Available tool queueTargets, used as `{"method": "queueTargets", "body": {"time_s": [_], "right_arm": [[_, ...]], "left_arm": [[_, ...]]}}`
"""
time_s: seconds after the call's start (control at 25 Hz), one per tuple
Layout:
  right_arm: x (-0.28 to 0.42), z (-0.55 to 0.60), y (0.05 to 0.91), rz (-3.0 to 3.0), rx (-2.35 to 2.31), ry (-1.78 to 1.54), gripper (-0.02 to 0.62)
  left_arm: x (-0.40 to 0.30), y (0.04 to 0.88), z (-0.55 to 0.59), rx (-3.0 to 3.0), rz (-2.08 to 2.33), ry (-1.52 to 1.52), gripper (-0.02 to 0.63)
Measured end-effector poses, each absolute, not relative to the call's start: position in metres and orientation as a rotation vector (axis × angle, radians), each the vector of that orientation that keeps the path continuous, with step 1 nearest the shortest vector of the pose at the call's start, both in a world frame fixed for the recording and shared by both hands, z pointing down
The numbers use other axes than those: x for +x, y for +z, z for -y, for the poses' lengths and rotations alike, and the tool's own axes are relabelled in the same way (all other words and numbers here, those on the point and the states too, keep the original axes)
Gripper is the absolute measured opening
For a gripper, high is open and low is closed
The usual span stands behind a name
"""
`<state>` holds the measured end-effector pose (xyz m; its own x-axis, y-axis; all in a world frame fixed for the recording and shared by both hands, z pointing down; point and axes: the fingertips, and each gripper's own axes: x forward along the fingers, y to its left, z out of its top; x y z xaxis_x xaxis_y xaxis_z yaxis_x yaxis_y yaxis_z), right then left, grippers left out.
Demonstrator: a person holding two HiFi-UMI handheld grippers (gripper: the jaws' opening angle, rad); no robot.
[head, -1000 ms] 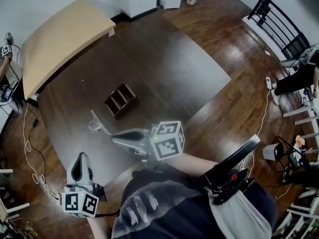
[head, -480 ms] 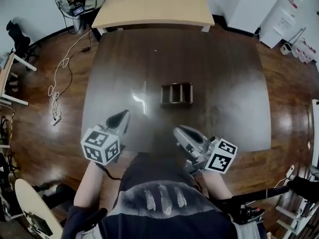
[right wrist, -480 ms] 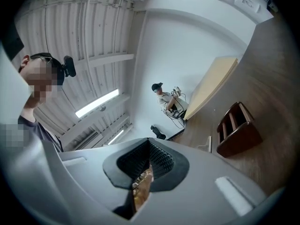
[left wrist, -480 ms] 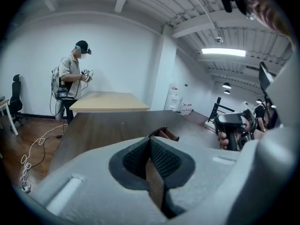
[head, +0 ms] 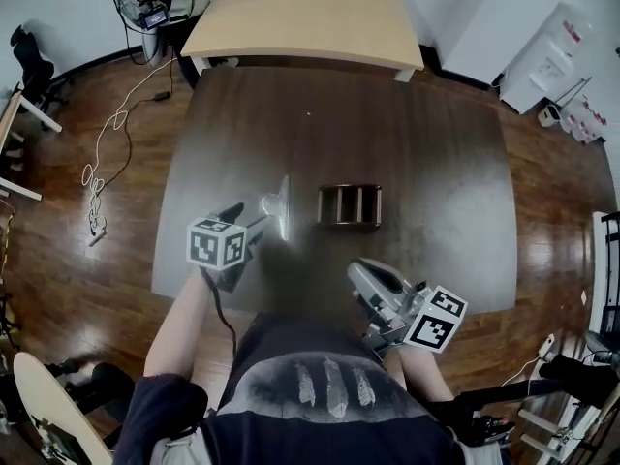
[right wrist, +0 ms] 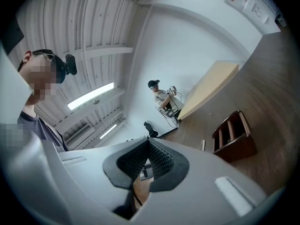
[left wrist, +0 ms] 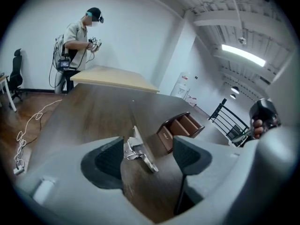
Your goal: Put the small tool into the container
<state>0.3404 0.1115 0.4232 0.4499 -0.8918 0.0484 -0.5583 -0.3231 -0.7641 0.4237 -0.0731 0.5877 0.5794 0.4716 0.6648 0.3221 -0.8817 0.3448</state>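
The small metal tool (head: 279, 206) lies on the dark table (head: 436, 163), just left of the brown wooden container (head: 350, 204) with its open compartments. My left gripper (head: 247, 223) is at the tool's near left side. In the left gripper view its jaws are opening wide, and the tool (left wrist: 138, 151) lies on the table between them, close to the left pad (left wrist: 108, 159), with neither pad pressing on it. The container (left wrist: 180, 128) stands just beyond. My right gripper (head: 366, 271) hovers near the table's front edge, shut and empty (right wrist: 149, 146), and the container (right wrist: 234, 137) is ahead of it.
A light wooden table (head: 300, 13) adjoins the far edge of the dark one. A person (left wrist: 77, 41) stands beside it. Cables (head: 107, 163) trail over the wooden floor at the left. A white cabinet (head: 552, 66) is at the far right, and a black railing (left wrist: 227, 121) shows beyond the container.
The head camera swung round to face the table squarely. My left gripper moved forward up to the tool. The right gripper stayed near the front edge.
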Motion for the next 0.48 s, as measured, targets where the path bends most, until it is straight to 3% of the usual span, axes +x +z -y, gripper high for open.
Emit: {"method": "queueTargets", "body": {"time_s": [0.48], "right_arm": [[0.349, -0.075, 0.427, -1.176, -2.129, -0.769, 0.002]], "left_arm": [[0.458, 0.655, 0.067, 2.365, -0.759, 1.27, 0.322]]}}
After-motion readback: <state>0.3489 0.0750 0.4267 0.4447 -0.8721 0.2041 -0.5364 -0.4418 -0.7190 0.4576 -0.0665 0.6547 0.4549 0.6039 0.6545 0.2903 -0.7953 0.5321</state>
